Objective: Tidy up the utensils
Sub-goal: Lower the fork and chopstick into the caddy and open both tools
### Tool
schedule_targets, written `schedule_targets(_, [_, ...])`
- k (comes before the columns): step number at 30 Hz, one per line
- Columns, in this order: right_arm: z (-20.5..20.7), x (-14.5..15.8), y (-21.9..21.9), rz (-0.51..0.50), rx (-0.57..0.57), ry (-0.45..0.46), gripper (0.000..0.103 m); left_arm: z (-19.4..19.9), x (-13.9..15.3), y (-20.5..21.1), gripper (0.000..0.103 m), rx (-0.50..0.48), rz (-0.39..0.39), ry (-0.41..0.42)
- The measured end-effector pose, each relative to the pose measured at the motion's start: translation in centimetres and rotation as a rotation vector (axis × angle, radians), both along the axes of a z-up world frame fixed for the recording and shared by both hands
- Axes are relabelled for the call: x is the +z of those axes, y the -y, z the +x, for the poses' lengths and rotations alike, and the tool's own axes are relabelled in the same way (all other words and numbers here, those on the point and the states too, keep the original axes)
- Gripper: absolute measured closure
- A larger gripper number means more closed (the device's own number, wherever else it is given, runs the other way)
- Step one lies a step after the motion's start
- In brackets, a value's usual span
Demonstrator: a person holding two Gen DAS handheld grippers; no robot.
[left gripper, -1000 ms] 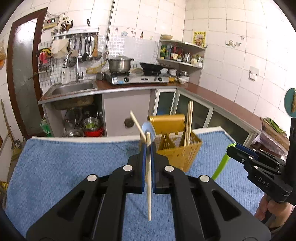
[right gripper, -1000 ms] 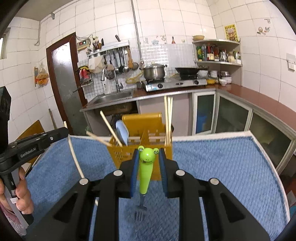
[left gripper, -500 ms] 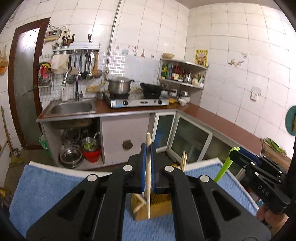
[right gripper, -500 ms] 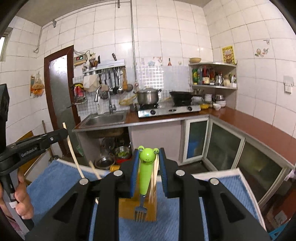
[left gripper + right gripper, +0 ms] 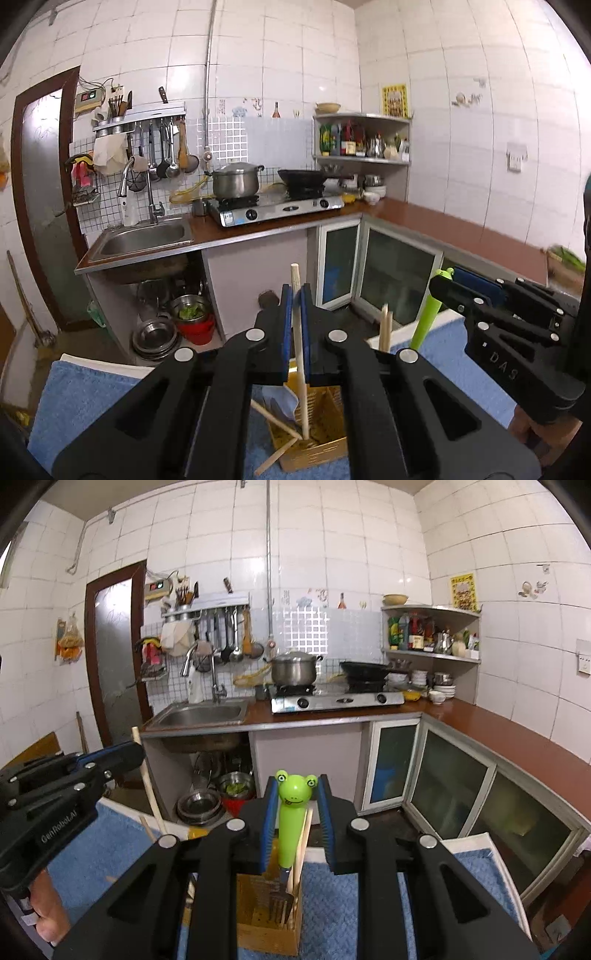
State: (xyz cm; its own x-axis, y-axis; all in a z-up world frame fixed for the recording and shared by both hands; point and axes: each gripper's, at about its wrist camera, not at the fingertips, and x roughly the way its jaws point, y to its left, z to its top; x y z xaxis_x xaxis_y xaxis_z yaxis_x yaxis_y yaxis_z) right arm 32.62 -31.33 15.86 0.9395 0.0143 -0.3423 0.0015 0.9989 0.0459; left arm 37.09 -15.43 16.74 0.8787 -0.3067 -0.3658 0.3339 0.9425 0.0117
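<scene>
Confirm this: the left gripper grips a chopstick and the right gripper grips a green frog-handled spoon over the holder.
Not a spoon. The right gripper grips a frog-handled fork; the right wrist view shows its tines over the holder. The left gripper does grip a chopstick.

a blue towel [image 5: 424,893] covers the table; its white edge shows at 3 o'clock. directly on the towel stands a yellow utensil basket [image 5: 266,938], at 6 o'clock in the right wrist view, upright.
</scene>
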Motion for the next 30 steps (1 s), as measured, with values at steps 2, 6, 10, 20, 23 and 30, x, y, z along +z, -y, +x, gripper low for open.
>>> schedule_targets(2, [0.2, -1.3, -0.2, -0.006, 0.007, -0.022, 0.081, 0.2, -1.3, 0.0, 0.100, -0.004, 0.001, -0.018])
schedule_targets(6, [0.5, -4.0, -0.5, -0.020, 0.035, -0.056, 0.081, 0.4, -3.9, -0.7, 0.100, -0.003, -0.013, -0.064])
schedule_targets(10, [0.7, -6.0, -0.8, -0.023, 0.046, -0.084, 0.081, 0.2, -6.1, -1.6, 0.100, 0.010, -0.030, -0.100])
schedule_targets(20, [-0.6, -7.8, -1.1, 0.021, 0.062, -0.073, 0.041, -2.1, -7.3, -4.1, 0.063, 0.053, -0.083, -0.123])
schedule_targets(23, [-2.3, -7.2, -1.3, 0.013, 0.043, -0.050, 0.041, -4.3, -6.0, -5.5, 0.054, 0.059, -0.084, -0.089])
schedule_targets(30, [-9.7, -5.1, -2.3, 0.014, -0.002, 0.035, 0.019, -12.2, -4.2, -11.1, 0.006, 0.120, -0.106, 0.034])
